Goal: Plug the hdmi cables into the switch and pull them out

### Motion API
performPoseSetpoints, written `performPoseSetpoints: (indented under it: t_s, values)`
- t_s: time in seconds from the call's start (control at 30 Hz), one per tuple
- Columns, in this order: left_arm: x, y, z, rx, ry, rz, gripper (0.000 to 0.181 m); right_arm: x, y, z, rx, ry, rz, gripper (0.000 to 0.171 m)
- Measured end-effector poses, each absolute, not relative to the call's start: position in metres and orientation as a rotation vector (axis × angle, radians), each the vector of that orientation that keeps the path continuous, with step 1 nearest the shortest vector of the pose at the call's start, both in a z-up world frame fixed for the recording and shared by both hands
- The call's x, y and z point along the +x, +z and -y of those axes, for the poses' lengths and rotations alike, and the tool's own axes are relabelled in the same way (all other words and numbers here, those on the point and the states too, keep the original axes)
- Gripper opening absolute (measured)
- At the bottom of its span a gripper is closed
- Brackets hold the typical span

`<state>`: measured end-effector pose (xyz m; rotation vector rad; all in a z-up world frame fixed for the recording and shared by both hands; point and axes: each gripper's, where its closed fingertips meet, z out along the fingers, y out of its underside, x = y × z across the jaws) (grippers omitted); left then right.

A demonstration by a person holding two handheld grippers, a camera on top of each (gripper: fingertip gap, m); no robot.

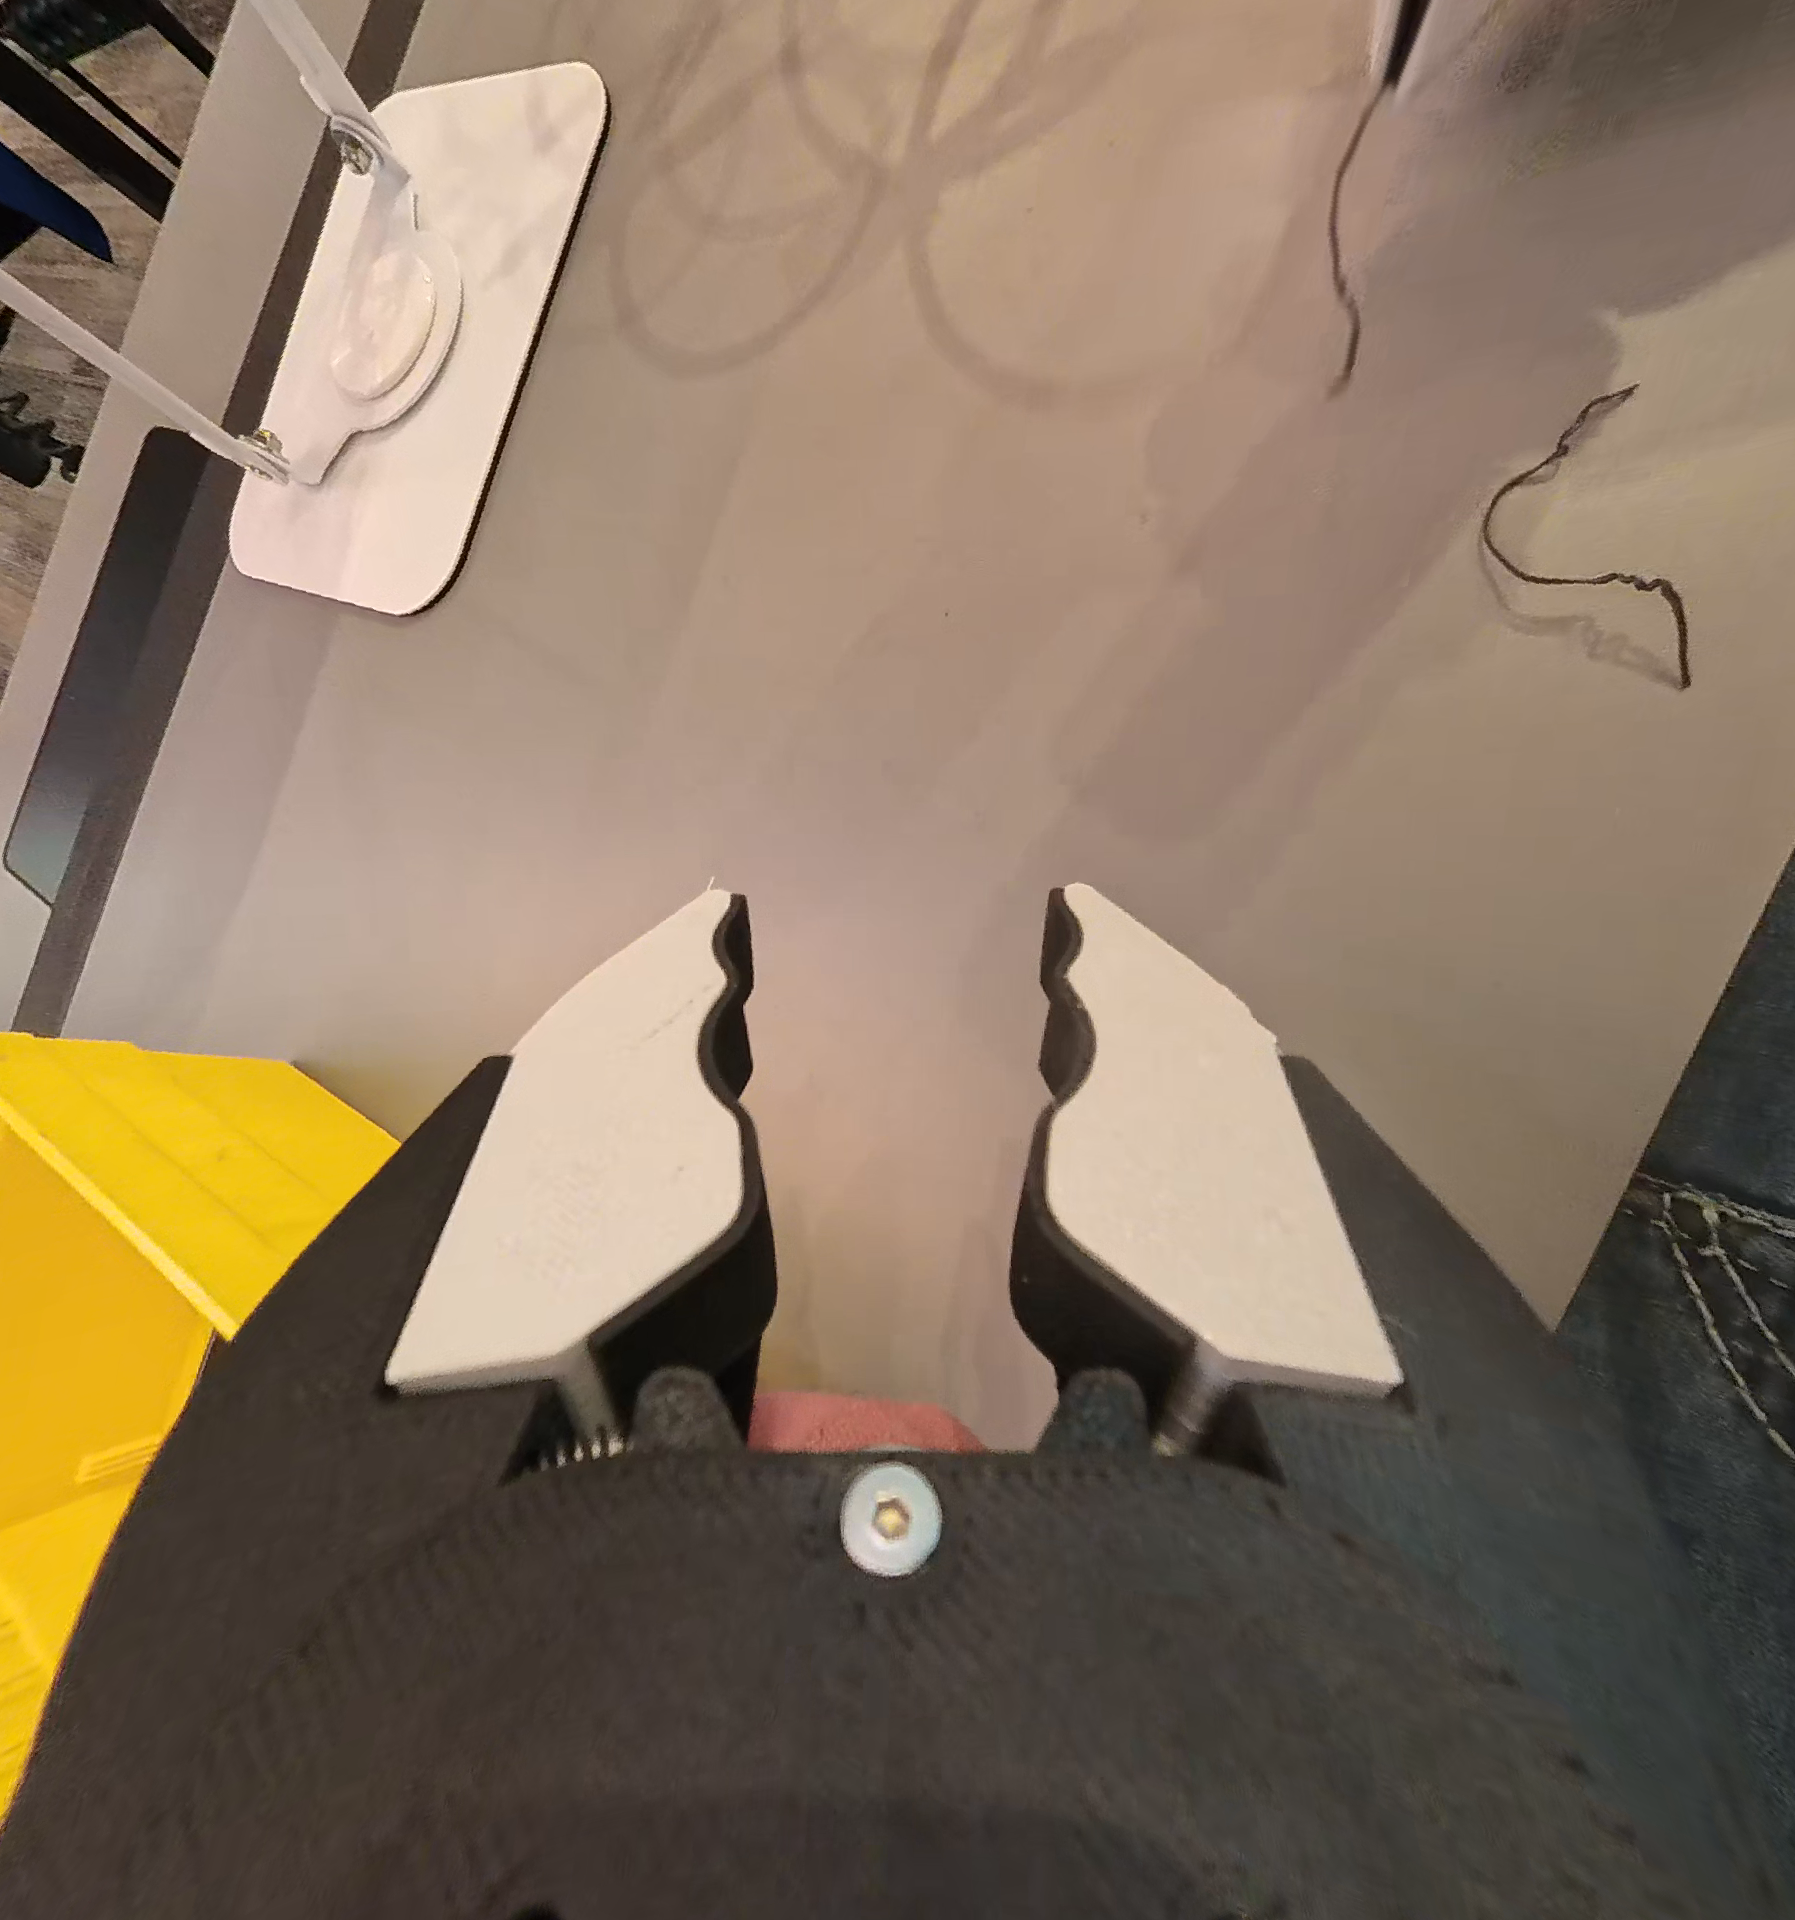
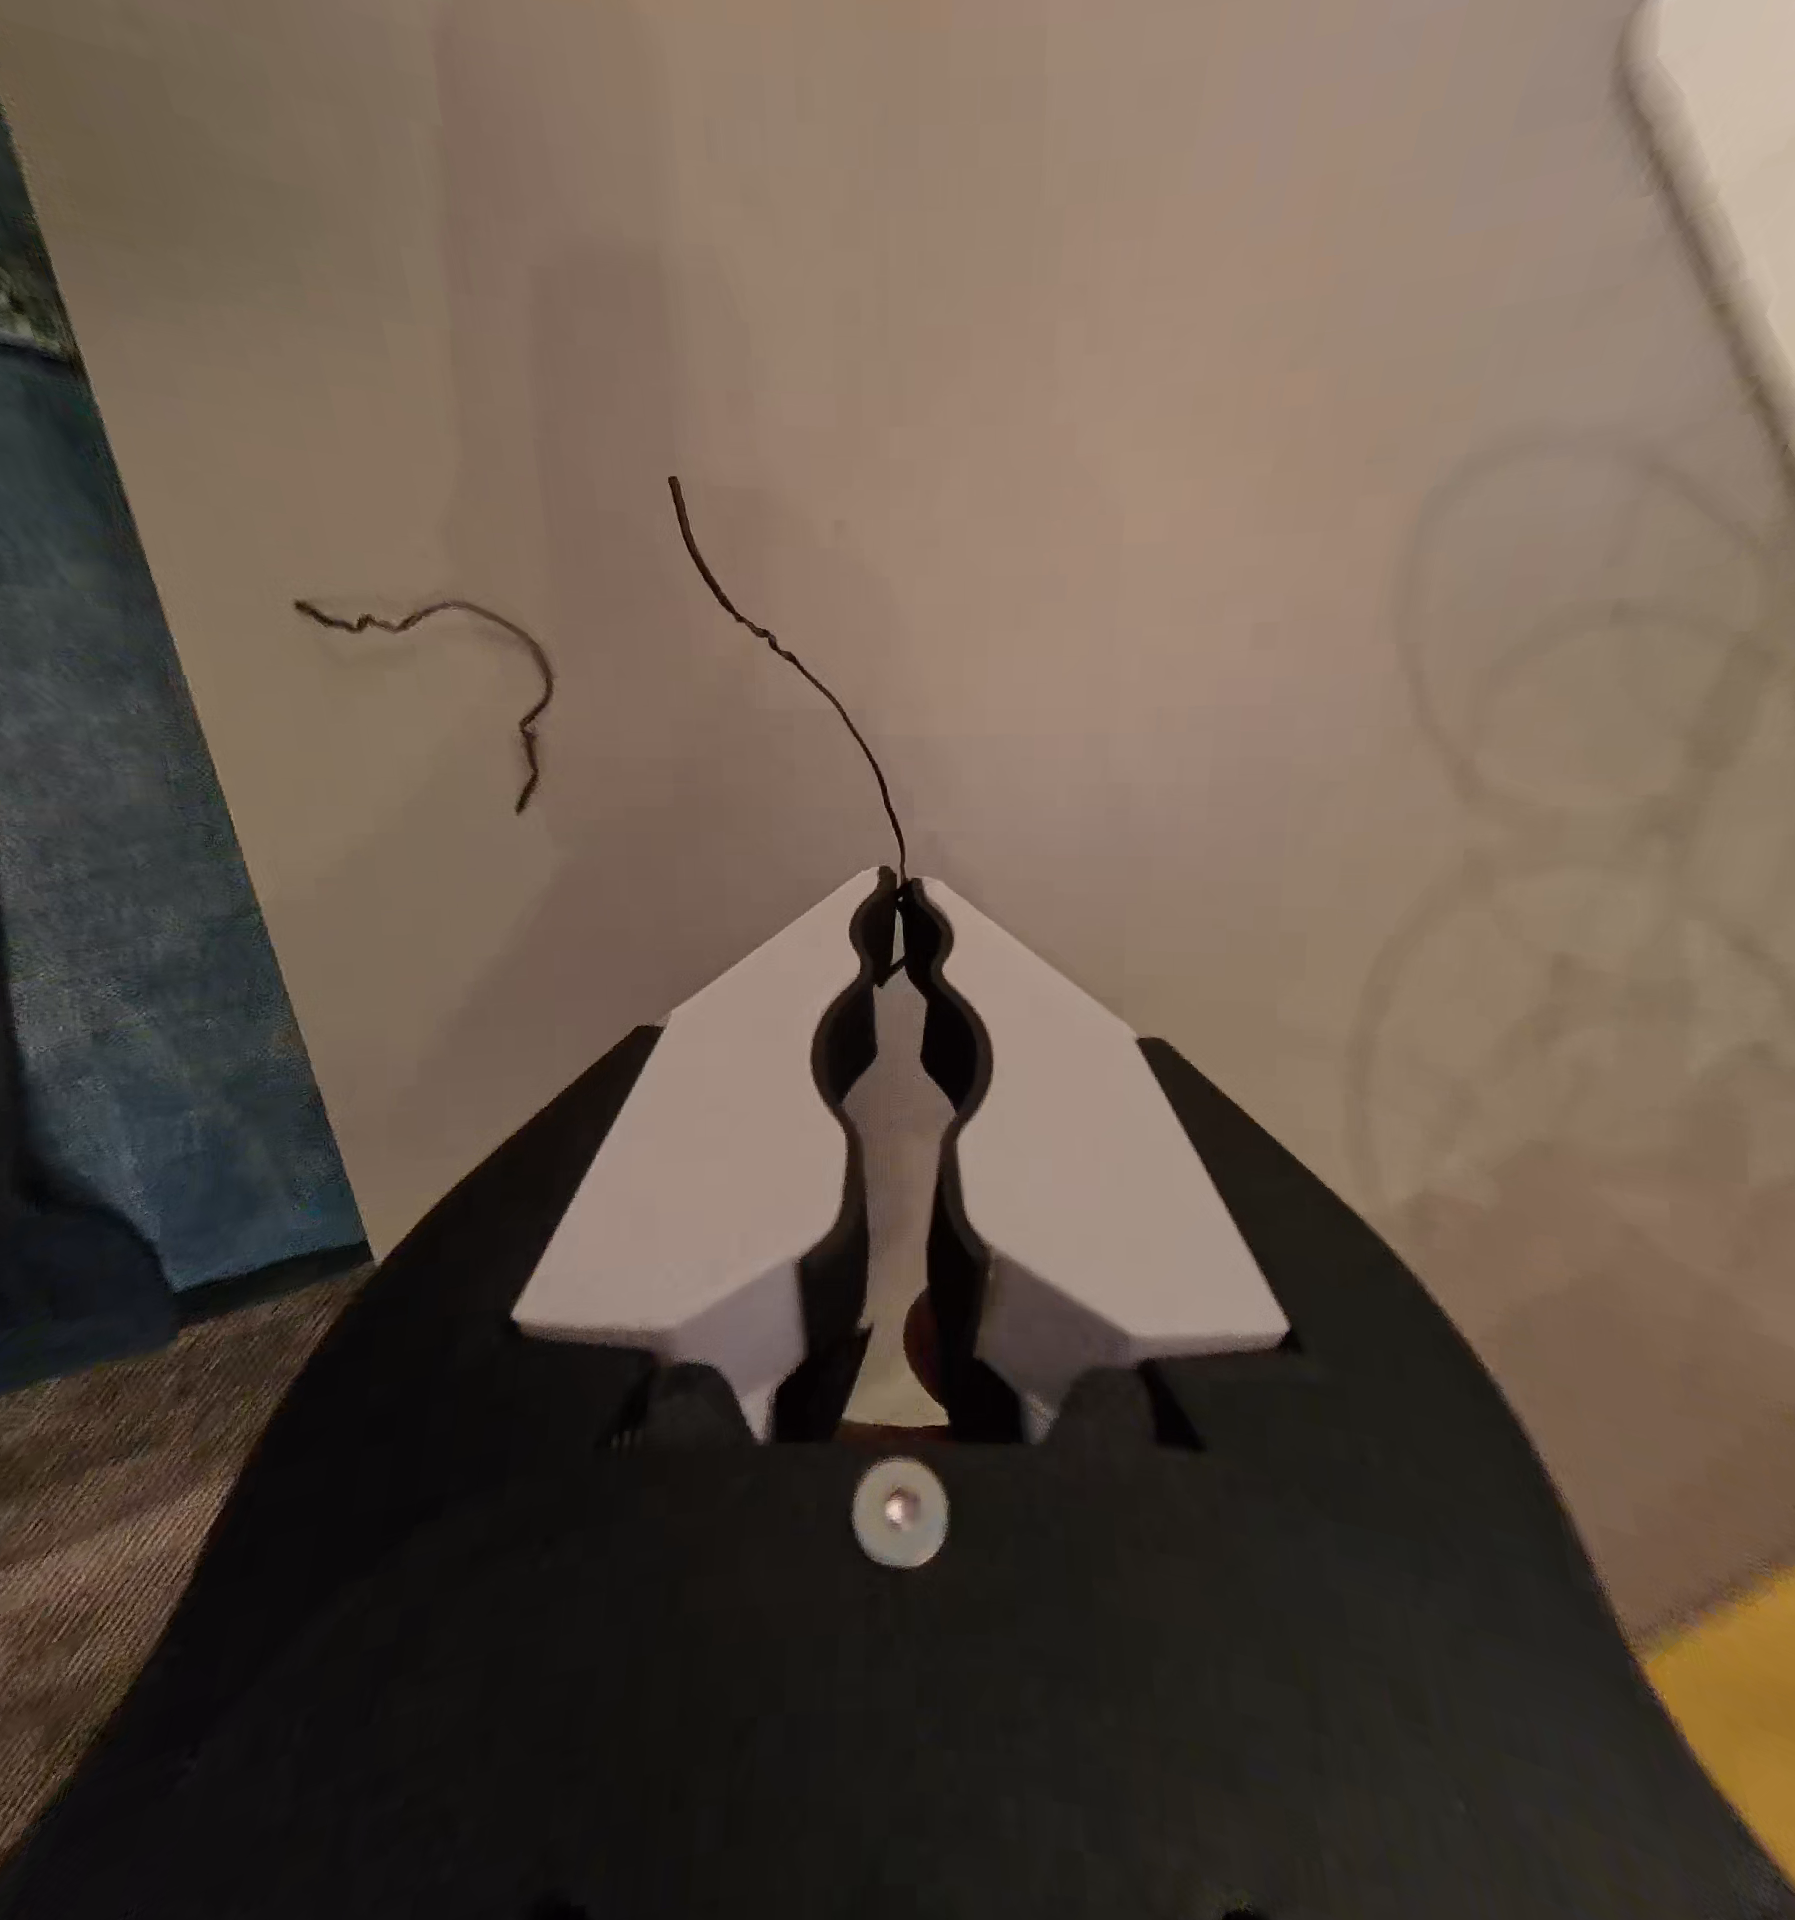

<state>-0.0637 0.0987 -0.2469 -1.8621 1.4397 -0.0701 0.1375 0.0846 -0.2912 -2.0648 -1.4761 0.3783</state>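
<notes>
No HDMI cable and no switch show in either view; only faint looped shadows lie on the grey table [image 1: 872,623]. My left gripper [image 1: 898,914] is open and empty, its white fingers apart above the bare table. My right gripper [image 2: 898,883] is shut on a thin black wire [image 2: 768,644] that sticks up from its tips. A second thin black wire [image 2: 545,681] lies loose on the table to its left. In the left wrist view the loose wire [image 1: 1558,582] lies at the right, and the held wire [image 1: 1337,218] hangs at the top right.
A white stand base plate [image 1: 477,260] with thin white arms sits at the table's far left; it also shows blurred in the right wrist view [image 2: 1755,208]. A yellow bin [image 1: 62,1247] stands beside my left gripper. A person's jeans [image 1: 1755,1143] are at the table's edge. One gripper's finger ends stand about 20 centimeters off the other's.
</notes>
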Motion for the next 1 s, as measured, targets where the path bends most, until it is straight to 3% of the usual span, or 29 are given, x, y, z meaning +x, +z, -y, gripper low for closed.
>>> performPoseSetpoints:
  t_s: [0.13,0.3,0.4,0.57,0.67,0.8,1.0]
  values:
    - [-0.065,-0.245,-0.100,-1.863,-0.071,-1.431,0.053,0.190,-0.217,-0.101,-1.964,0.227,1.232,0.000]
    - [-0.065,-0.245,-0.100,-1.861,-0.073,-1.432,0.053,0.344,-0.154,-0.112,-2.010,-0.107,0.830,0.000]
    - [-0.062,-0.246,-0.099,-1.861,-0.073,-1.438,0.053,0.411,-0.164,-0.106,-2.110,-0.165,0.679,0.000]
    - [-0.060,-0.244,-0.099,-1.860,-0.068,-1.436,0.053,0.445,-0.209,-0.102,-2.266,-0.212,0.652,0.022]
    - [-0.061,-0.242,-0.100,-1.869,-0.068,-1.421,0.053,0.423,-0.178,-0.099,-2.126,-0.254,0.677,0.021]
    - [-0.062,-0.246,-0.101,-1.883,-0.077,-1.413,0.053,0.302,-0.157,-0.076,-1.928,0.057,0.967,0.021]
    - [-0.059,-0.245,-0.096,-1.869,-0.082,-1.425,0.053,0.126,-0.253,-0.033,-1.888,0.394,1.494,0.024]
